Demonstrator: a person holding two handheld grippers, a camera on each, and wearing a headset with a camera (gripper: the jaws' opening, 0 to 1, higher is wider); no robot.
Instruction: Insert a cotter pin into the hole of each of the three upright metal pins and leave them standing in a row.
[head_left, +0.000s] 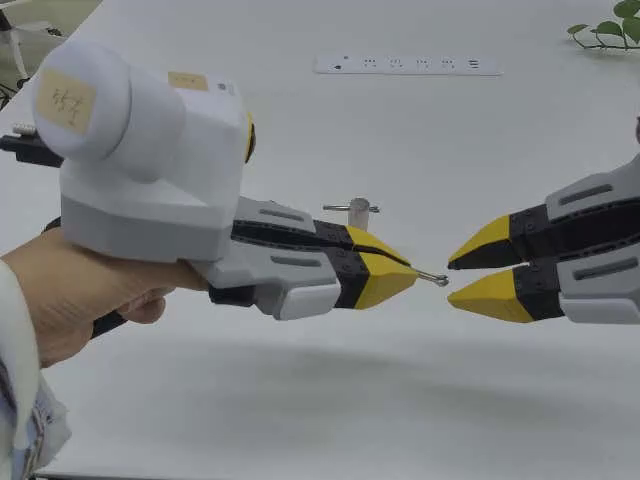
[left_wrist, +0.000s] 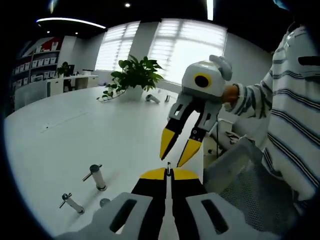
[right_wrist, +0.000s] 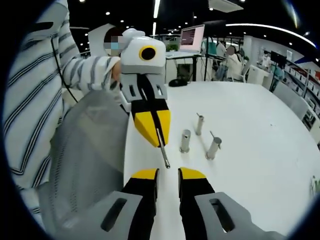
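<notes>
The right gripper rises from the near edge with its yellow jaws parted. Facing it, the left gripper reaches in from the far left, held by a hand in a striped sleeve. Its jaws are closed on a cotter pin whose free end stops just short of that gap. To the right, three metal pins stand upright on the white table, two with a thin wire near the top

In the head view the left gripper hides the base of one upright pin, and the right gripper runs off the picture's edge. Most of the cotter pin lies buried between the left fingers.
</notes>
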